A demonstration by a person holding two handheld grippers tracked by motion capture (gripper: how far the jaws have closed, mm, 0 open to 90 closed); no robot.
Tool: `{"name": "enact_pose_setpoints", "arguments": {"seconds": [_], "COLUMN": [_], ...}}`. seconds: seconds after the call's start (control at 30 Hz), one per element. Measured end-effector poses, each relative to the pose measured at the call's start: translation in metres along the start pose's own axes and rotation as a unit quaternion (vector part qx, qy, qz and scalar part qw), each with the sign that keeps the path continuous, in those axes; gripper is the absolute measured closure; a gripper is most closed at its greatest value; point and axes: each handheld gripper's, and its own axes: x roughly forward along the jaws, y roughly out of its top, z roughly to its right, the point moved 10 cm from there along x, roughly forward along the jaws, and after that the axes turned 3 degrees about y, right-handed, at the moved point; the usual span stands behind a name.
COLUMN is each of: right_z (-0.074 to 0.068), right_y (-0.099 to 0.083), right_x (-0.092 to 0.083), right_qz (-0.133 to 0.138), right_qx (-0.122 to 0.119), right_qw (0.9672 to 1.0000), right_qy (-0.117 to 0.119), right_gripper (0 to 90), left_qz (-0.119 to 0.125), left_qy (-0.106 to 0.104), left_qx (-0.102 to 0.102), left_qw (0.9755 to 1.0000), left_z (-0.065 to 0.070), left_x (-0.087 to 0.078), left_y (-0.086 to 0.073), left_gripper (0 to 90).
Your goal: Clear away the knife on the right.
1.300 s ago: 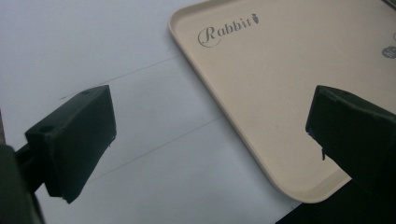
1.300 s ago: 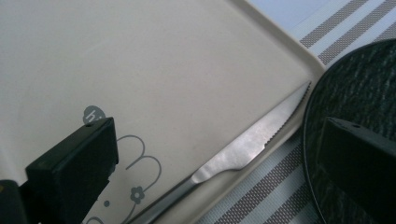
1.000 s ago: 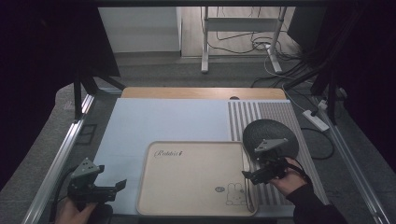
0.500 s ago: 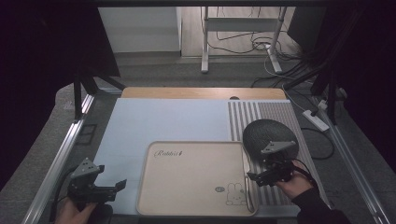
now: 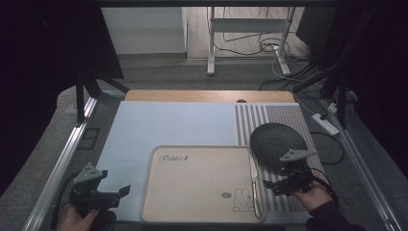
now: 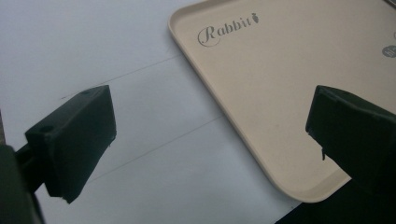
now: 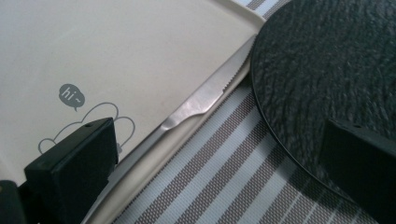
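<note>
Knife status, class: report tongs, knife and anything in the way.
Both tongs open: left tongs, right tongs. Knife on tray edge, ungripped. Dark plate close beside.

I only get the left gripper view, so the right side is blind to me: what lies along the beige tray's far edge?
Observer: A silver serrated table knife lies along the beige rectangular tray's right rim.
Operator: Anything beyond it?
Observer: A black round textured plate sits on a grey striped mat, right of the tray.
Operator: And the right tongs?
Observer: The right tongs are open, close to the knife's handle end.
</note>
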Motion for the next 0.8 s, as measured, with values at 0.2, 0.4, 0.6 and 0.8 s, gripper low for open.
{"name": "enact_pose_setpoints", "arguments": {"seconds": [0.2,0.4,0.6,0.8], "right_z": [0.002,0.003,0.003,0.005], "right_y": [-0.006,-0.012,-0.016,-0.020], "right_x": [-0.007,-0.013,-0.021,-0.028], "right_qz": [0.005,0.009,0.018,0.025], "right_qx": [0.008,0.016,0.026,0.040], "right_qw": [1.0000,0.9998,0.9995,0.9989], "right_qy": [-0.002,-0.003,-0.001,-0.003], "right_gripper": [0.0,0.0,0.0,0.0], "left_qz": [0.000,0.000,-0.001,-0.001], "left_qy": [0.000,0.000,0.000,0.000], "left_qx": [0.000,-0.001,-0.001,0.000], "left_qw": [1.0000,1.0000,1.0000,1.0000], "left_z": [0.000,0.000,0.000,0.000], "left_x": [0.000,0.000,0.000,0.000], "left_y": [0.000,0.000,0.000,0.000], "left_gripper": [2.8,2.8,2.8,2.8]}}
